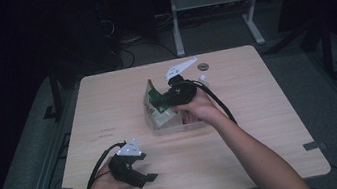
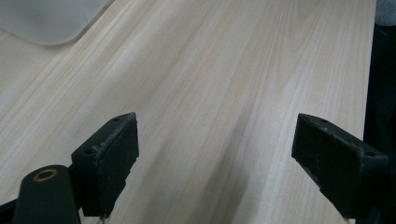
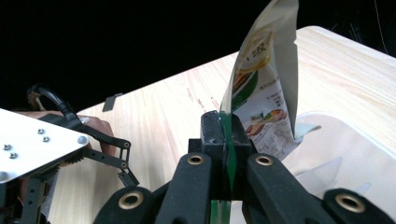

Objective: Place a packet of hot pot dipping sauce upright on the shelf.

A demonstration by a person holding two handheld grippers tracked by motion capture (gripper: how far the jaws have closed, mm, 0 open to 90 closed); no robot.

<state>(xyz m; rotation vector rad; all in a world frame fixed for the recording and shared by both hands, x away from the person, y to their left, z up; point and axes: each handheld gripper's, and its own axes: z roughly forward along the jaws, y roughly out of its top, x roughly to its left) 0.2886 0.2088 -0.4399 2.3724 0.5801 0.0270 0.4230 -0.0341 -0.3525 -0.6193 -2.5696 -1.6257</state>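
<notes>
The right gripper (image 3: 226,140) has its jaws clamped on the edge of a snack pouch (image 3: 261,88), holding it upright over a clear bin (image 1: 180,122) at mid-table; in the high view the pouch (image 1: 154,107) leans at the bin's left end. The left gripper (image 2: 215,154) rests near the table's (image 1: 260,111) front edge, well apart from the bin, its jaws spread wide over bare wood. The grip takes only a thin strip of film, so the pouch could slip or swing out if it is moved fast. Its lower end could also catch on the bin wall, and with the left gripper away the light bin would probably slide or tip.
</notes>
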